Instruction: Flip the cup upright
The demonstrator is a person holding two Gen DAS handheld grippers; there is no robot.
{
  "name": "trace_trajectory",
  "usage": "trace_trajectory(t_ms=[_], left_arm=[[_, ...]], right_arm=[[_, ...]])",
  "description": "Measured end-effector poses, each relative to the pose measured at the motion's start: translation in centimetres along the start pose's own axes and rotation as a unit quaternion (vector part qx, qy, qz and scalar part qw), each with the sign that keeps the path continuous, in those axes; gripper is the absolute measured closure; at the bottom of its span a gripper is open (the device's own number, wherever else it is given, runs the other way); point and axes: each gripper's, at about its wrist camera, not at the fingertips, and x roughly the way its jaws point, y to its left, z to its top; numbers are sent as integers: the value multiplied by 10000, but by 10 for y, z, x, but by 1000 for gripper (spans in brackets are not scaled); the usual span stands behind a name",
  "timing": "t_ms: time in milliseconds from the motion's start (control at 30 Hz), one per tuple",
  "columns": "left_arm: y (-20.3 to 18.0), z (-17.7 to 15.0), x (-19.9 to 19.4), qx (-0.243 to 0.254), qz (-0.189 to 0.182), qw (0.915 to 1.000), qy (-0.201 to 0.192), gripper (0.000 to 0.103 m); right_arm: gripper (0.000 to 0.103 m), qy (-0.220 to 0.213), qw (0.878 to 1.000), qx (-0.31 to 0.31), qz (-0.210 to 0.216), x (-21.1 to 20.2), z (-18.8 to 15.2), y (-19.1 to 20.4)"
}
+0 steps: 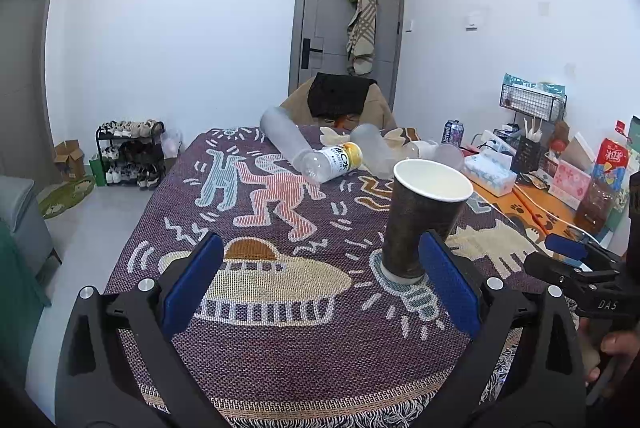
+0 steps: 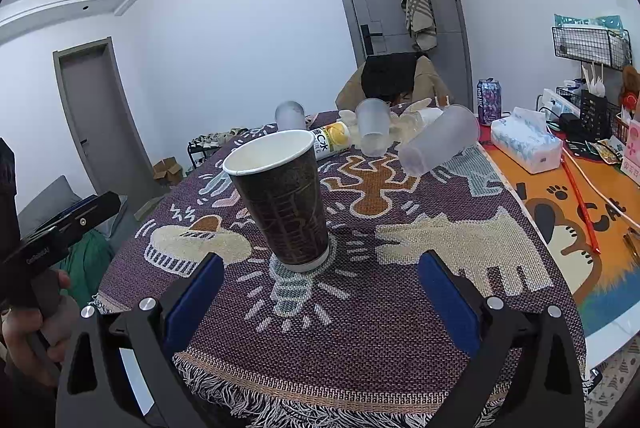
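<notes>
A dark brown paper cup (image 1: 420,220) with a white inside stands upright, mouth up, on the patterned woven cloth (image 1: 280,340). It also shows in the right wrist view (image 2: 284,199). My left gripper (image 1: 320,284) is open and empty; the cup stands just beyond its right blue pad (image 1: 448,280). My right gripper (image 2: 320,300) is open and empty, a short way in front of the cup. Each gripper shows at the edge of the other's view: the right one (image 1: 576,260), the left one (image 2: 64,224).
At the cloth's far end lie frosted plastic cups (image 2: 436,139) and a clear bottle with a yellow cap (image 1: 332,159). To the right are a tissue box (image 2: 526,139), a drink can (image 2: 489,99), a wire rack (image 1: 532,101) and snack packs. A chair (image 1: 340,99) stands beyond the table.
</notes>
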Motion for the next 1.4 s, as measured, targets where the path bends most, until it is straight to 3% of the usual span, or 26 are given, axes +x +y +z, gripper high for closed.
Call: trace_trajectory(t_ms=[1400], left_arm=[[-3, 3, -3, -16, 67, 9999, -78, 6]], right_arm=[[8, 73, 10000, 22, 24, 4, -2, -2]])
